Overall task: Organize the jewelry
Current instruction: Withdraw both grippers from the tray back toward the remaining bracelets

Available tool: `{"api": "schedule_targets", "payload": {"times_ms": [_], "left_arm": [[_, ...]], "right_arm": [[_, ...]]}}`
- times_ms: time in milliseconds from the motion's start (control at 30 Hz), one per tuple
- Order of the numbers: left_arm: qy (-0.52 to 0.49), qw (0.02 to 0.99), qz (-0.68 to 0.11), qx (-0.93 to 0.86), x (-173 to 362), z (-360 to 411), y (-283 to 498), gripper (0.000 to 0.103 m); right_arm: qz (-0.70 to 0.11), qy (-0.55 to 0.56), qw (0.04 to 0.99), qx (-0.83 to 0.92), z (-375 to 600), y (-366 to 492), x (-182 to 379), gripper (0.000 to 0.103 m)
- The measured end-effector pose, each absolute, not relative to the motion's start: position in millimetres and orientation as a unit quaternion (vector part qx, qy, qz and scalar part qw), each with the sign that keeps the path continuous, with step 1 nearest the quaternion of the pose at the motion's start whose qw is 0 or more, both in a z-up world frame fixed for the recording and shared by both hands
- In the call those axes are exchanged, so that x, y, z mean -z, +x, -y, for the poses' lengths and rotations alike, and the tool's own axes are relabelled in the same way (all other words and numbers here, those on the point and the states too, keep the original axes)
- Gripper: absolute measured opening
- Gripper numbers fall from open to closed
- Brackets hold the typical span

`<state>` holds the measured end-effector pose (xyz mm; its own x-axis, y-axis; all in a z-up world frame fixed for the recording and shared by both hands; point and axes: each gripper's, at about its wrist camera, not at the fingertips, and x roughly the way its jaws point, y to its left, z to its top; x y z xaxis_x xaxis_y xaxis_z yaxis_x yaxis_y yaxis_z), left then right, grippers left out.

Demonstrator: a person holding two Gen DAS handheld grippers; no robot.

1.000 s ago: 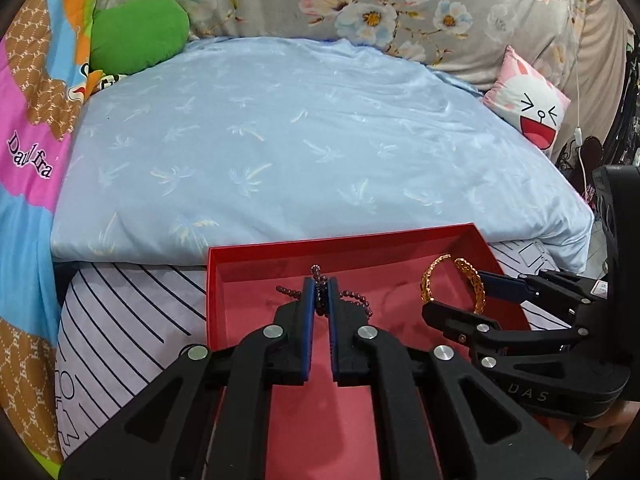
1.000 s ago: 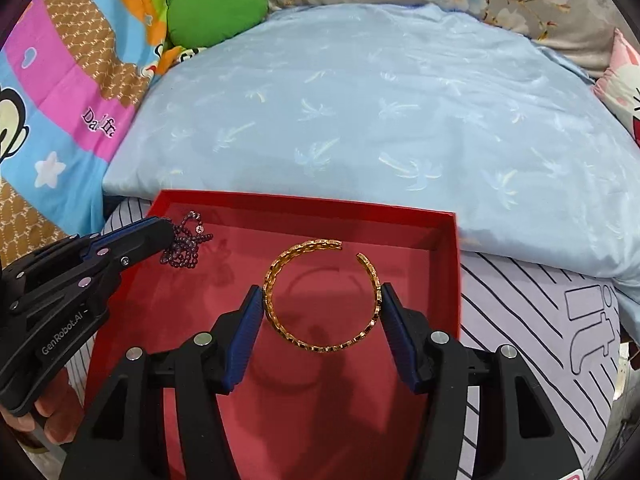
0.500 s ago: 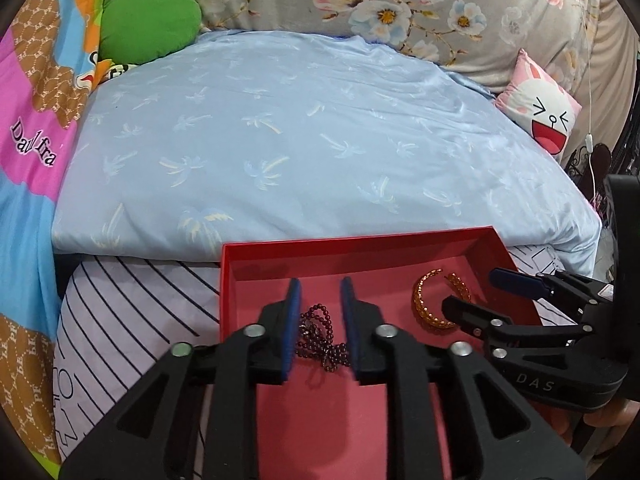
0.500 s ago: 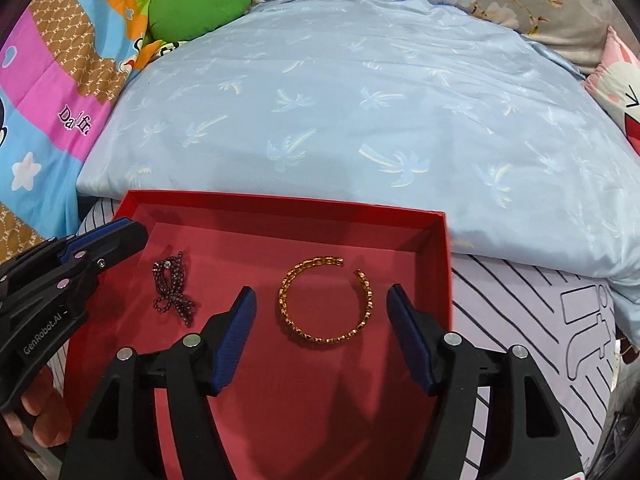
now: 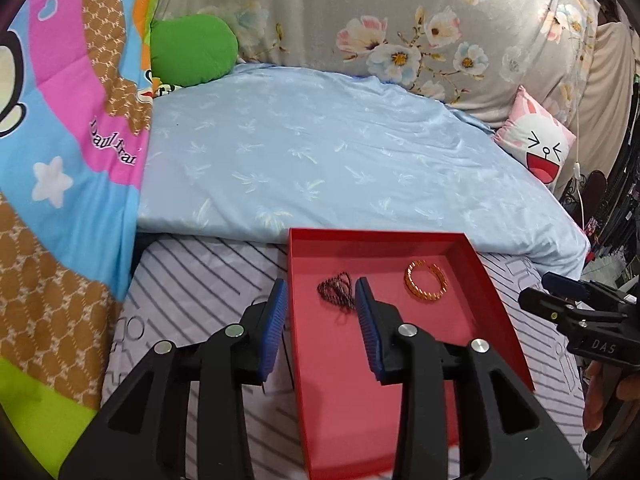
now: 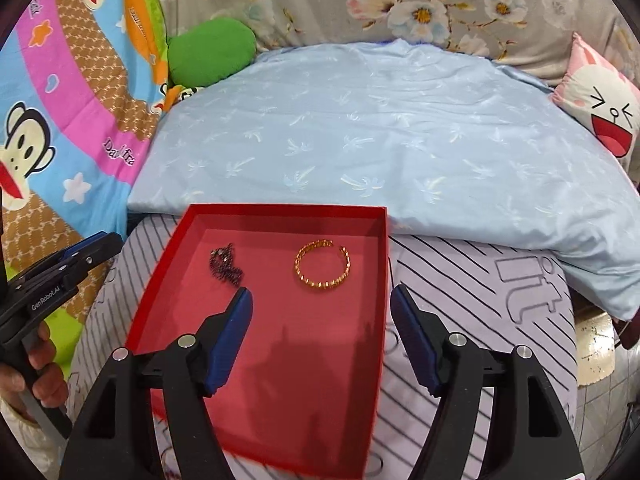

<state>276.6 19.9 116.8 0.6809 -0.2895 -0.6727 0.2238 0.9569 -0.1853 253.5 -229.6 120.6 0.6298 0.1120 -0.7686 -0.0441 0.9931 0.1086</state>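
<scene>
Left wrist view: left gripper (image 5: 321,296) with blue-padded fingers (image 5: 367,320) spread, just been opening, pinching nothing. Dark beaded chain bracelet (image 5: 337,295) lying just beyond the fingertips, in the shallow red cardboard box (image 5: 496,312); open gold metal bangle (image 5: 426,287) to the right of them.

Right wrist view: right gripper (image 6: 321,303) with fingers (image 6: 230,336) spread wide, just been opening, empty. Bangle (image 6: 322,270) just beyond the gap, flat on the box (image 6: 160,288) floor; bracelet (image 6: 225,266) past the left fingertip.
</scene>
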Motion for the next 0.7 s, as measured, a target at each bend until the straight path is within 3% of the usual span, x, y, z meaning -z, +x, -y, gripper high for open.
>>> {"api": "schedule_targets", "payload": {"times_ms": [700], "left_arm": [[-0.025, 0.911, -0.385, 0.142, -96.2, -11.9, 114.3, 0.038]], "right_arm": [[-0.418, 0.011, 0.907, -0.037, 198.8, 85.1, -111.7, 0.069]]}}
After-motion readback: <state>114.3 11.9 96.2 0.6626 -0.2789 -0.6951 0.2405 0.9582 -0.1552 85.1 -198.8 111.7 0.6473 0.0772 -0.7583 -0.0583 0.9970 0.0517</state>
